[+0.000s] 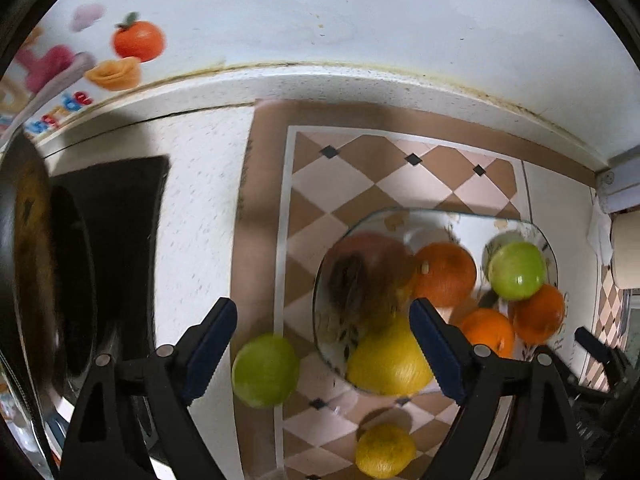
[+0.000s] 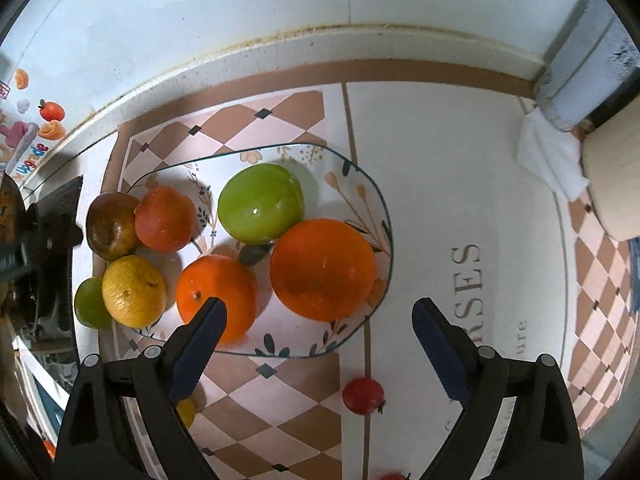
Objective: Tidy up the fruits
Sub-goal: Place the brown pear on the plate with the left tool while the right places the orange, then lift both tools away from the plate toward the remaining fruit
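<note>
Right wrist view: your right gripper (image 2: 320, 344) hangs above the near rim of the plate (image 2: 372, 184), jaws spread wide with nothing between them. On the plate you have 1 green apple (image 2: 260, 202), 3 oranges, the largest (image 2: 323, 269) at the right, a second (image 2: 218, 294) just under your left finger, and a third (image 2: 165, 219) toward the far left, plus a yellow citrus (image 2: 134, 291) and a dark brownish fruit (image 2: 112, 226) at the left edge. A second green fruit (image 2: 89, 303) sits off the plate, touching the yellow citrus. A small red fruit (image 2: 363, 395) lies on the checkered mat (image 2: 260, 408) near the plate's front rim, and another small yellow one (image 2: 187, 413) shows partly behind your finger.

Left wrist view, blurred: your left gripper (image 1: 323, 348) is likewise wide open and holding nothing. Between its fingers you see the loose green fruit (image 1: 265, 370) on the mat's border and the yellow citrus (image 1: 388, 360) on the plate's near edge. A lemon (image 1: 385, 450) lies on the mat below.
</note>
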{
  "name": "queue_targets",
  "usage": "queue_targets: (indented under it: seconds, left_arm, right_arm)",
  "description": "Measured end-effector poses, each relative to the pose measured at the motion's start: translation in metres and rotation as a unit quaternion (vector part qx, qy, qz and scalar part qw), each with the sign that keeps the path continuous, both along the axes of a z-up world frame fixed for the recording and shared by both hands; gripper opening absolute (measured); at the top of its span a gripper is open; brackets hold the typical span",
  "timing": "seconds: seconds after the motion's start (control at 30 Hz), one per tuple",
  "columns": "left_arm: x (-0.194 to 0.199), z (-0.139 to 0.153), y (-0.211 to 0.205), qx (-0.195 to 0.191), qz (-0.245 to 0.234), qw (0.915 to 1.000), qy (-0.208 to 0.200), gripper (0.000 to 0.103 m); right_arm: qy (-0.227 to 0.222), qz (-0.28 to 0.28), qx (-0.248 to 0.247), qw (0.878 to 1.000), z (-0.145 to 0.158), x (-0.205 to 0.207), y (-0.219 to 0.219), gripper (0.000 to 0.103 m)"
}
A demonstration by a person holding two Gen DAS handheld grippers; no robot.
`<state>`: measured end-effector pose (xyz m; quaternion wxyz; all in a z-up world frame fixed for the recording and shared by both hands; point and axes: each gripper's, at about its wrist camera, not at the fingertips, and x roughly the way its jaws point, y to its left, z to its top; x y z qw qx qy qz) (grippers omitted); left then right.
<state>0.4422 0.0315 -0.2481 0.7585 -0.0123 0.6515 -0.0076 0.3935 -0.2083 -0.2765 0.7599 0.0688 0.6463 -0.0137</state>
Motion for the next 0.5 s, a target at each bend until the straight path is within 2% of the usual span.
queue_targets:
  seconds: [0.2,0.5]
  left_arm:
    - [-0.045,0.022,-0.009,0.018,-0.006,0.9986,-0.049,0.088]
    - [-0.107,0.071,-0.013,0.005,-0.005,0.9929,-0.119,0.088]
  right_arm:
    - [-0.032,0.001,-0.015,0.999,0.029,-0.021,0.0,0.096]
    - [-0.088,0.016,-0.033,0.995,0.08,-0.067,0.009,0.096]
